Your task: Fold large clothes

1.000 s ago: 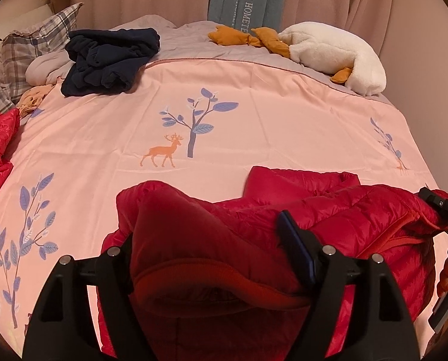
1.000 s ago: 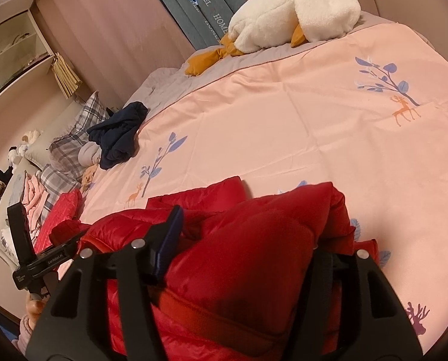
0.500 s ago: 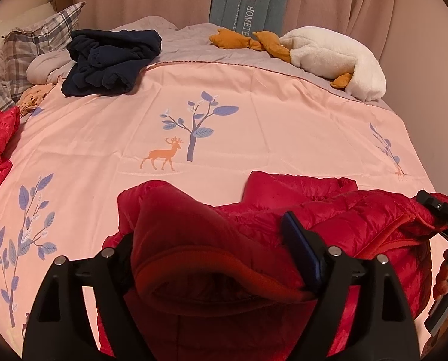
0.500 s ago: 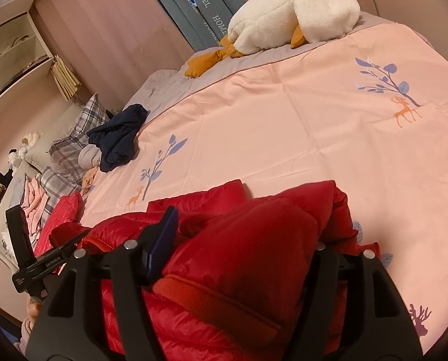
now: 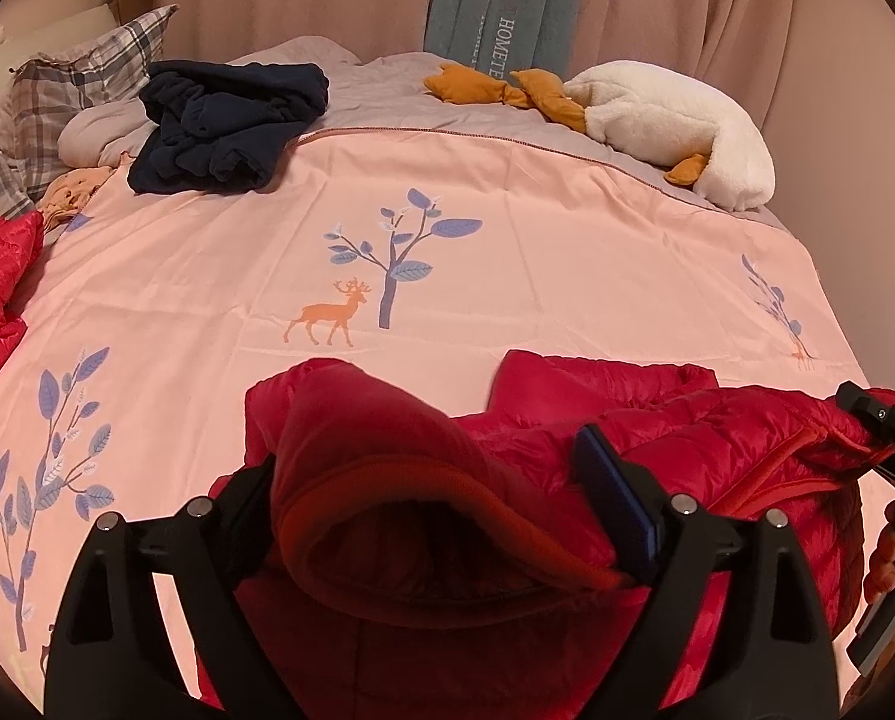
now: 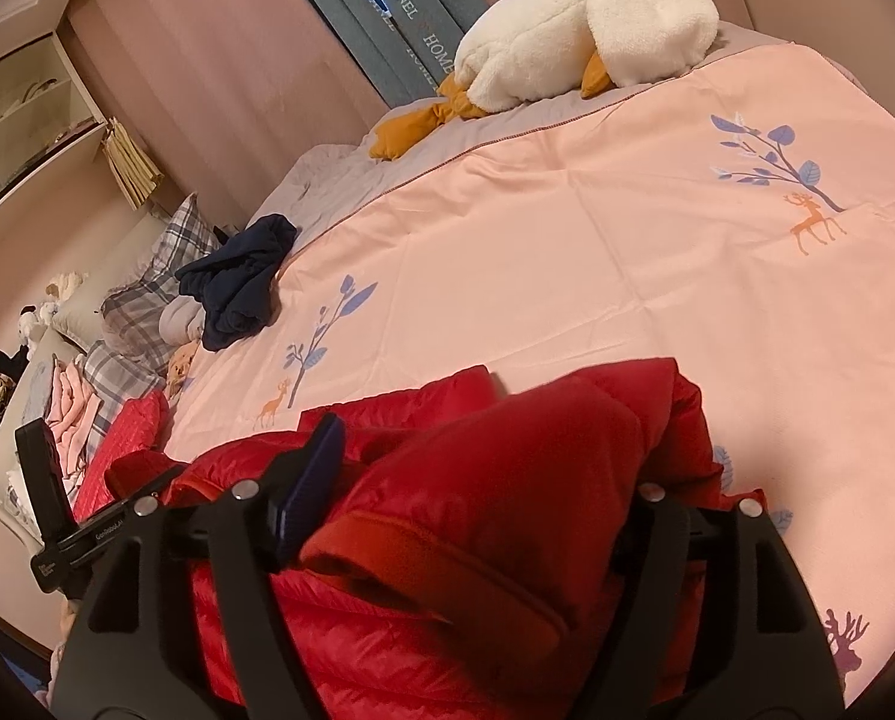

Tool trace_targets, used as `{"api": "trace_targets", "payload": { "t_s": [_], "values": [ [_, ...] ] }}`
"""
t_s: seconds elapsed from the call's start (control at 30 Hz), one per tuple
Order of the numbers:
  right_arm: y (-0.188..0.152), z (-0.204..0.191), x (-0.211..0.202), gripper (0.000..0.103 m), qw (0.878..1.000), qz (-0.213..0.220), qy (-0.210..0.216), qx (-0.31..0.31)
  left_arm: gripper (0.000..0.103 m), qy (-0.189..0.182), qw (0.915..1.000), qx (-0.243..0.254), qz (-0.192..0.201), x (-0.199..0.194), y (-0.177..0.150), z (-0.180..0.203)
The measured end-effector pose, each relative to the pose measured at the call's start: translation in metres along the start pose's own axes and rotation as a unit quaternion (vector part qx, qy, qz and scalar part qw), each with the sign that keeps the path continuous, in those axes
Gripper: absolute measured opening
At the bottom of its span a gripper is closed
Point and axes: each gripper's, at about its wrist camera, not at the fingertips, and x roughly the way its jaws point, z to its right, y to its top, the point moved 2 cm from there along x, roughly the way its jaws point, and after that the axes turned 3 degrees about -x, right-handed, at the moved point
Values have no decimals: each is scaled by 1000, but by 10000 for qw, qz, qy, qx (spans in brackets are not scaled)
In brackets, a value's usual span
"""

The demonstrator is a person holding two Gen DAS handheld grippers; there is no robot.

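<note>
Pink bedding printed with blue trees and orange deer is covering the bed (image 5: 507, 192), with pink curtains hanging behind it. Going from left to right in the left wrist view, plaid pillows (image 5: 81, 90) are lying at the far left edge, a crumpled dark navy garment (image 5: 225, 126) is sitting beside them, and a white plush goose (image 5: 675, 120) with orange feet is lying along the far right side. At the near edge of the bed, a red puffer jacket (image 5: 687, 438) is lying bunched up, stretching from one tool to the other.

The left tool (image 5: 441, 516) is standing wide, its jaws having just been opening; a folded red part of the jacket with an orange hem is sitting between its fingers, and I cannot tell whether the pads are pressing on it. The right tool (image 6: 477, 516) has likewise just been opening its jaws, with another fold of the jacket lying between them, draped loosely rather than clearly pinched.
</note>
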Motion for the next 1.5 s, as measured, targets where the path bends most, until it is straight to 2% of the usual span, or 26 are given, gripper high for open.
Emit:
{"api": "trace_targets", "payload": {
  "t_s": [0.4,0.53,1.5],
  "values": [
    [2,1,2,78,9999,52,29,87,92,-26,10000,-21,4,2,1,-1],
    [1,1,1,80,9999,69,37,115,101,-21,10000,-53,59,-1,2,-1],
    [7,3,-1,85,9997,157,-37,179,101,38,9999,-54,135,-3,6,-6]
  ]
}}
